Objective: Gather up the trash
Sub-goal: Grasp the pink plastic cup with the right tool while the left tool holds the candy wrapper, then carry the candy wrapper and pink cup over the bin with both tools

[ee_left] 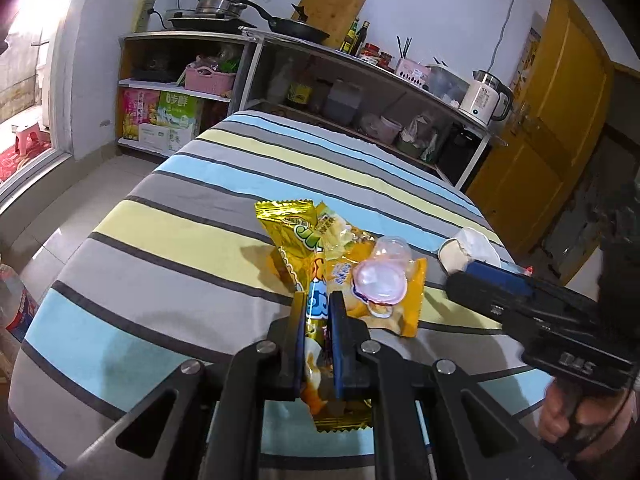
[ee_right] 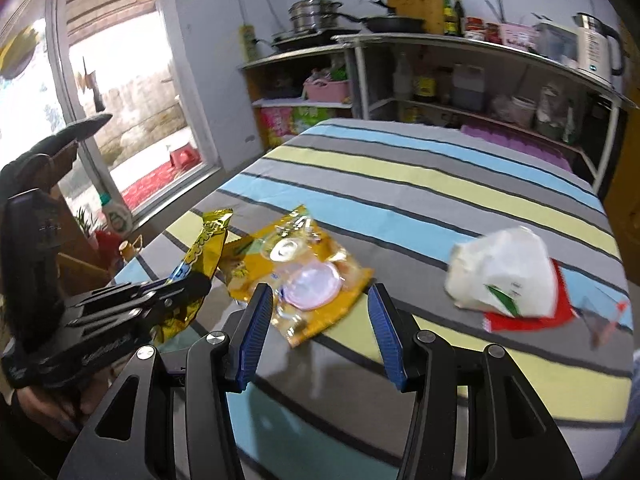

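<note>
My left gripper (ee_left: 318, 300) is shut on a gold snack wrapper (ee_left: 294, 240) and holds it just above the striped table (ee_left: 168, 240); it shows in the right wrist view (ee_right: 208, 248) too. A yellow snack bag (ee_right: 316, 280) lies flat beside it with a clear pink jelly cup (ee_right: 314, 280) on top. My right gripper (ee_right: 320, 300) is open just in front of that bag and empty. A crumpled white tissue pack (ee_right: 504, 272) on a red wrapper (ee_right: 532, 312) lies to the right.
Metal shelves (ee_right: 480, 72) with pans, bottles and a white kettle (ee_right: 596, 48) stand behind the table. A yellow door (ee_left: 552, 120) is at the far right. A glass door (ee_right: 120, 80) is on the left. Bottles (ee_right: 116, 216) stand by the table's left edge.
</note>
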The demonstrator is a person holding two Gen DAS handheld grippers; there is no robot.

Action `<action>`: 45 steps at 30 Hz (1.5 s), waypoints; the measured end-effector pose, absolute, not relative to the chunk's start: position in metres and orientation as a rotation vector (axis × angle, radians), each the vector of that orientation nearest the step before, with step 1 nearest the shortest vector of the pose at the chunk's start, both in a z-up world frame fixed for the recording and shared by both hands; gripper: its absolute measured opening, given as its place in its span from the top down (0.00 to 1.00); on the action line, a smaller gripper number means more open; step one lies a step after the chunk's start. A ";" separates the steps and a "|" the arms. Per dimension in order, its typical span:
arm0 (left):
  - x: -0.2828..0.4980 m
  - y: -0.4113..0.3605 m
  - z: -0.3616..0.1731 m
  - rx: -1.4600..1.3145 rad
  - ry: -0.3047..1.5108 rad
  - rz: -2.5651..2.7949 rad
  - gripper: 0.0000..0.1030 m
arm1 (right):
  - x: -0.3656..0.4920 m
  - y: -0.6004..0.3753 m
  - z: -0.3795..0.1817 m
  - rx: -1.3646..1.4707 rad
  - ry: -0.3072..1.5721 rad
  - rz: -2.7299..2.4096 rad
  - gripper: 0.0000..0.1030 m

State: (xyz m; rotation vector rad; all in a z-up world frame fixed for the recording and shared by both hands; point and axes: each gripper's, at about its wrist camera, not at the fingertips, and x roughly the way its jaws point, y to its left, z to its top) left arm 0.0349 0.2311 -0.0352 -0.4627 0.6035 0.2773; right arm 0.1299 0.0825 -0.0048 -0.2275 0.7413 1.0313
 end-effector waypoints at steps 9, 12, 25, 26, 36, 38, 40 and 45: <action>0.029 0.245 -0.043 -0.495 0.598 0.277 0.89 | 0.141 0.129 -0.019 -0.278 0.788 1.029 0.51; 0.028 0.247 -0.045 -0.500 0.599 0.276 0.89 | 0.145 0.136 -0.022 -0.299 0.803 1.022 0.64; 0.030 0.227 -0.033 -0.458 0.589 0.235 0.89 | 0.137 0.084 -0.001 -0.207 0.771 0.995 0.69; 0.031 0.223 -0.031 -0.452 0.589 0.227 0.89 | 0.136 0.078 0.001 -0.197 0.768 0.989 0.69; 0.057 0.157 -0.009 -0.371 0.612 0.083 0.89 | 0.139 -0.023 0.019 -0.081 0.735 0.864 0.69; 0.065 0.140 -0.006 -0.354 0.619 0.044 0.89 | 0.141 -0.043 0.021 -0.061 0.728 0.832 0.69; 0.072 0.125 -0.003 -0.336 0.624 0.007 0.89 | 0.143 -0.062 0.023 -0.041 0.723 0.803 0.69; 0.090 0.085 0.006 -0.284 0.637 -0.088 0.89 | 0.148 -0.110 0.025 0.009 0.714 0.719 0.69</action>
